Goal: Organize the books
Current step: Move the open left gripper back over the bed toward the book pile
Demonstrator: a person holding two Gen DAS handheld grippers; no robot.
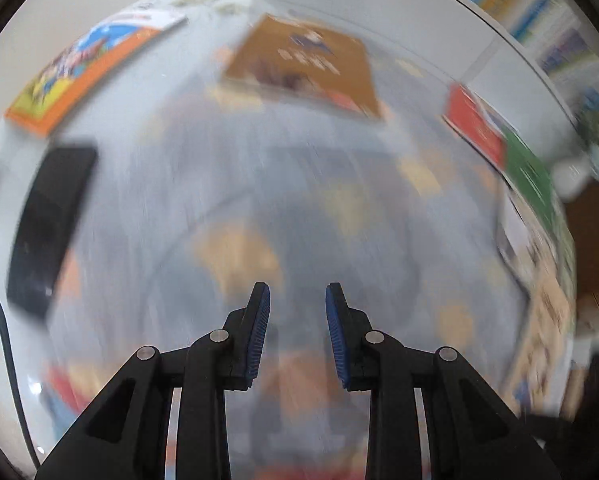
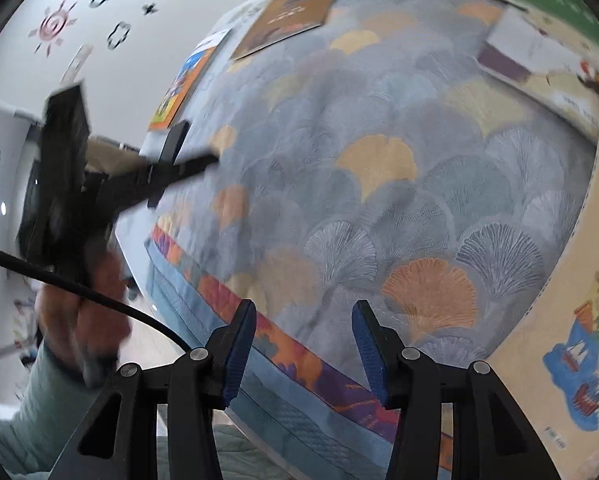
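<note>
Several books lie around the edge of a blue fan-patterned cloth (image 2: 379, 208). An orange book (image 1: 87, 68) lies at the far left, a brown book (image 1: 303, 68) at the far middle, and a red book (image 1: 475, 128) beside a green book (image 1: 531, 172) on the right. The left wrist view is blurred by motion. My left gripper (image 1: 298, 292) hangs open over the cloth, holding nothing. My right gripper (image 2: 304, 306) is open above the cloth's near border, also holding nothing. A large cream picture book (image 2: 571, 320) lies to its right.
A flat black object (image 1: 47, 228) lies at the cloth's left edge. The right wrist view shows a hand (image 2: 79, 320) holding the left gripper (image 2: 203, 162), with a black cable (image 2: 111, 300) trailing. A white and purple book (image 2: 519, 48) lies near the green book (image 2: 559, 4). A white wall with drawings (image 2: 55, 24) stands behind.
</note>
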